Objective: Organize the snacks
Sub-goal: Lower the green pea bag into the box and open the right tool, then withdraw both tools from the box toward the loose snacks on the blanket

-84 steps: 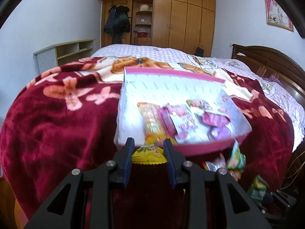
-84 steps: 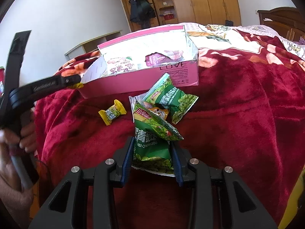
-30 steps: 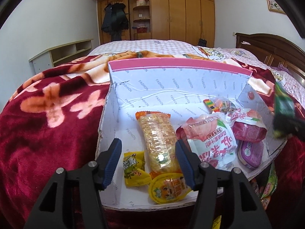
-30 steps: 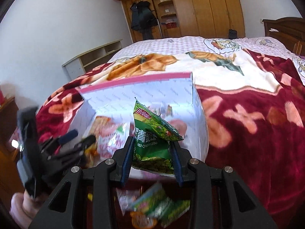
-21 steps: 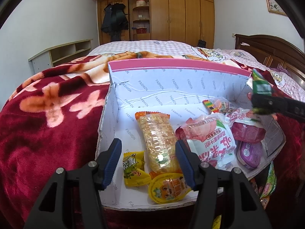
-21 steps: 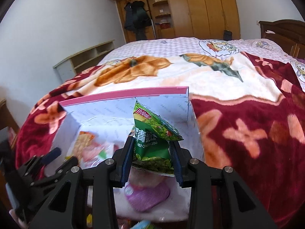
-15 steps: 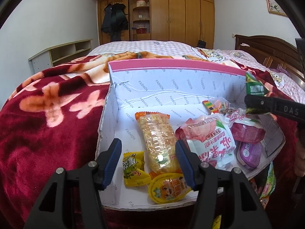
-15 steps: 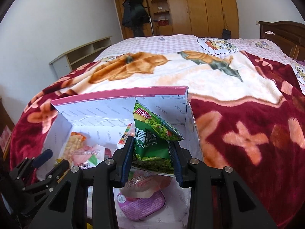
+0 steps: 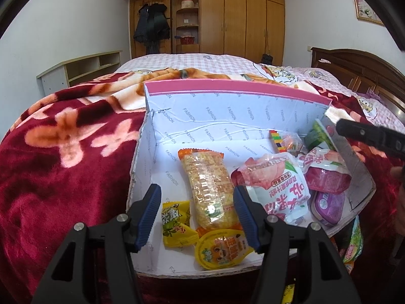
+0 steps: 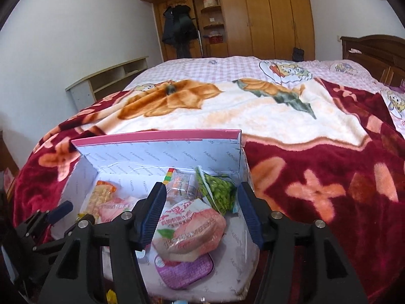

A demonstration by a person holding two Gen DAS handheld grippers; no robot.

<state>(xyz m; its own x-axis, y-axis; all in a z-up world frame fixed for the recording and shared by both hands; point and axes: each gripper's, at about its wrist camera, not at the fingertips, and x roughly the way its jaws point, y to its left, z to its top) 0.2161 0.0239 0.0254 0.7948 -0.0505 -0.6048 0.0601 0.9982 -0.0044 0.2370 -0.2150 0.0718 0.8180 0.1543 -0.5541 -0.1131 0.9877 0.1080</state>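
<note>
The right claw (image 10: 201,211) has just been opening; its jaws stand wide over the box (image 10: 157,140), with nothing pressed between them. The green pea packet (image 10: 217,192) lies inside the box, in the far right corner against the back wall, just beside the pink pouch (image 10: 192,228). The left claw (image 9: 197,214) stands wide and empty above the near left part of the box, over the yellow candy (image 9: 177,224). The box rests on the bed (image 10: 316,177).
</note>
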